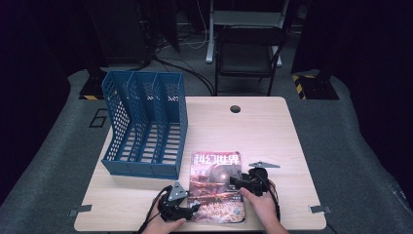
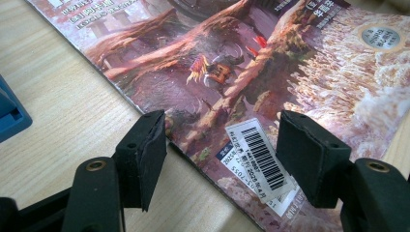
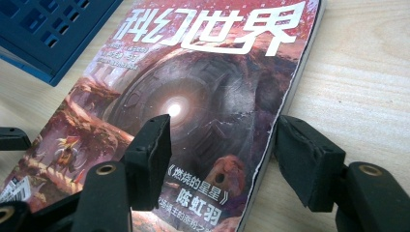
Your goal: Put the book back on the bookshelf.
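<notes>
Both hands come in from the near edge of the table, one on each side of the magazine [image 1: 215, 186]. The left gripper [image 1: 194, 208] lies low at the magazine's near left corner and points across it toward the right. Its jaws stand apart: one pad is over the bare wood just beside the cover's edge, the other over the cover next to the white barcode label [image 2: 258, 157], and neither presses on the paper. The right gripper [image 1: 235, 181] sits at the magazine's right edge, its hand [image 1: 259, 204] behind it. Its jaws are also apart, one pad above the cover and one outside the worn right edge, with the edge between them but not pinched.

The table [image 1: 263, 131] is light wood with a small round hole [image 1: 235, 108] beyond the magazine. A blue file rack [image 1: 146, 124] stands just left of the magazine's far end. A dark chair [image 1: 248, 51] stands on the grey floor beyond the table.

The magazine lies flat and face up, its long axis running from the person away, the big white title at the far end
</notes>
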The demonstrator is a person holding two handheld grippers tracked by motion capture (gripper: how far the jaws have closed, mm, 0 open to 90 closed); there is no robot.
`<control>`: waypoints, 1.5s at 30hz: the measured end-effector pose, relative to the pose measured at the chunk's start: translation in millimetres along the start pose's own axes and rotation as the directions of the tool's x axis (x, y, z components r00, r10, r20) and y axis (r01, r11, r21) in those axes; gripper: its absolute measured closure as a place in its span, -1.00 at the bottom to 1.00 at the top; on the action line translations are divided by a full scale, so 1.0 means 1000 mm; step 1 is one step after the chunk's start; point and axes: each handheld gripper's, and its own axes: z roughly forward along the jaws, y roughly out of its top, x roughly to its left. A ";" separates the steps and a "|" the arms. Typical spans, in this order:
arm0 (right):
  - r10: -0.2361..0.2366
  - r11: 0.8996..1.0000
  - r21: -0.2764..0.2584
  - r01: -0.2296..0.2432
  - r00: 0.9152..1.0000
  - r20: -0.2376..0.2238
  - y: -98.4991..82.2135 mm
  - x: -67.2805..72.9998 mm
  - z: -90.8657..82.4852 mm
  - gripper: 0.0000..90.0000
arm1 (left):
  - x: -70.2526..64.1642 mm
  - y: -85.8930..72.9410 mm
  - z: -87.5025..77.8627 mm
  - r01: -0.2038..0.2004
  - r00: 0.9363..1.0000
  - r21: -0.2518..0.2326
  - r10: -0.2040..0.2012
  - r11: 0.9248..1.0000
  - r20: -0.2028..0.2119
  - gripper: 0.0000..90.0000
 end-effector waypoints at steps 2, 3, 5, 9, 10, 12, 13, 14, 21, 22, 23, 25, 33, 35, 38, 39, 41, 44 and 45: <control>0.026 1.000 0.000 -0.026 1.000 -0.008 0.000 -0.001 -0.001 -0.17 | 0.000 0.000 0.000 -0.001 1.000 0.000 0.001 1.000 0.003 -0.22; 0.026 1.000 0.000 -0.026 1.000 -0.008 0.000 -0.001 -0.001 -0.17 | 0.000 0.000 0.000 -0.001 1.000 0.000 0.001 1.000 0.003 -0.22; 0.049 0.999 -0.004 -0.049 0.999 -0.022 0.000 -0.003 -0.001 -0.16 | 0.000 0.000 0.000 -0.002 1.000 0.002 0.002 1.000 0.001 -0.22; 0.083 0.996 -0.017 -0.084 0.995 -0.046 0.001 -0.005 -0.004 -0.15 | 0.000 0.001 0.000 -0.005 1.000 0.007 0.005 1.000 0.002 -0.22; 0.086 0.996 -0.021 -0.088 0.995 -0.057 0.002 -0.006 -0.005 -0.15 | 0.000 0.001 0.000 -0.002 1.000 0.009 0.002 1.000 0.002 -0.22; 0.108 0.993 -0.036 -0.111 0.991 -0.080 0.003 -0.007 -0.007 -0.15 | 0.001 0.001 -0.001 -0.004 1.000 0.017 0.003 1.000 0.013 -0.22; 0.106 0.993 -0.048 -0.111 0.990 -0.093 0.004 -0.007 -0.008 -0.15 | 0.000 0.001 0.000 -0.003 1.000 0.012 0.003 1.000 0.006 -0.22; 0.119 0.991 -0.053 -0.125 0.987 -0.109 0.004 -0.007 -0.010 -0.13 | 0.000 0.001 0.000 -0.002 1.000 0.010 0.002 1.000 0.002 -0.22; 0.132 0.984 -0.090 -0.151 0.973 -0.191 0.010 -0.003 -0.020 -0.09 | 0.000 0.001 0.000 -0.002 1.000 0.007 0.002 1.000 0.001 -0.22; 0.126 0.985 -0.094 -0.146 0.972 -0.197 0.011 -0.003 -0.021 -0.09 | 0.000 0.001 0.000 -0.002 1.000 0.007 0.002 1.000 0.001 -0.22; 0.130 0.984 -0.094 -0.152 0.970 -0.208 0.011 -0.002 -0.022 -0.09 | 0.000 0.001 0.000 -0.002 1.000 0.007 0.002 1.000 0.001 -0.22; 0.126 0.984 -0.095 -0.149 0.968 -0.217 0.011 -0.001 -0.022 -0.10 | 0.000 0.001 0.000 -0.003 1.000 0.007 0.003 1.000 0.001 -0.22; 0.136 0.986 -0.073 -0.152 0.972 -0.191 0.011 -0.004 -0.016 -0.12 | 0.000 0.000 0.000 -0.005 1.000 0.002 0.005 1.000 0.001 -0.22; 0.144 0.983 -0.084 -0.164 0.969 -0.200 0.010 -0.007 -0.014 -0.12 | 0.000 0.000 0.000 -0.006 1.000 0.004 0.006 1.000 0.000 -0.22; 0.152 0.982 -0.084 -0.172 0.968 -0.201 0.011 -0.008 -0.012 -0.12 | 0.000 0.000 0.000 -0.004 1.000 -0.001 0.004 1.000 -0.001 -0.22; 0.157 0.981 -0.082 -0.177 0.966 -0.203 0.011 -0.008 -0.011 -0.12 | 0.000 -0.001 0.000 -0.005 1.000 -0.006 0.005 1.000 0.000 -0.22; 0.153 0.981 -0.087 -0.173 0.967 -0.205 0.011 -0.009 -0.010 -0.12 | 0.000 -0.001 0.000 -0.006 1.000 -0.009 0.006 1.000 0.002 -0.22; 0.129 0.984 -0.092 -0.150 0.970 -0.208 0.014 -0.011 -0.007 -0.11 | 0.000 -0.002 0.000 -0.005 1.000 -0.014 0.005 1.000 0.000 -0.22; 0.121 0.986 -0.090 -0.142 0.971 -0.207 0.014 -0.011 -0.006 -0.11 | 0.000 -0.002 0.000 -0.006 1.000 -0.010 0.006 1.000 0.000 -0.22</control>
